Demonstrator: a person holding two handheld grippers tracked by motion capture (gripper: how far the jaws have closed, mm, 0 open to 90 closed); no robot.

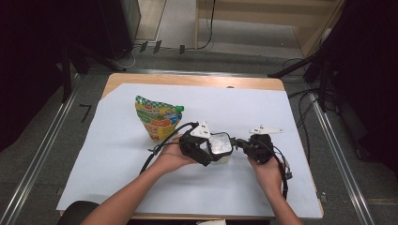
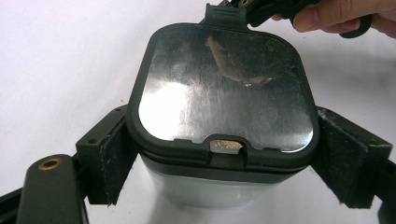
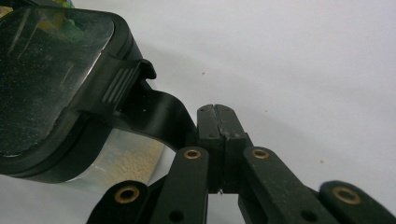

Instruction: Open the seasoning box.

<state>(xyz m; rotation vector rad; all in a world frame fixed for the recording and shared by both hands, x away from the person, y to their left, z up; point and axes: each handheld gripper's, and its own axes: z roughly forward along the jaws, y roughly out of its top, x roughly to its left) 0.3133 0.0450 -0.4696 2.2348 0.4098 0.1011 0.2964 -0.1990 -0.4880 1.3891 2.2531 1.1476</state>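
A clear square container [image 1: 219,145] with a black-rimmed lid [image 2: 224,93] stands on the white sheet at the table's middle front. My left gripper [image 1: 212,153] holds it from the left, one pad [image 2: 109,156] pressed on each side of it just under the lid rim. My right gripper [image 1: 242,144] is at the container's right, its jaws shut together [image 3: 217,119]. Its tips rest against the lid's black latch flap [image 3: 159,114]; I cannot tell whether the flap is pinched. Beige grains show through the container wall [image 3: 126,158].
A green and yellow pouch [image 1: 157,117] with a green cap stands upright behind and left of the container. The white sheet [image 1: 281,117] covers most of the wooden table [image 1: 187,79]. Cables trail from both grippers toward the front edge.
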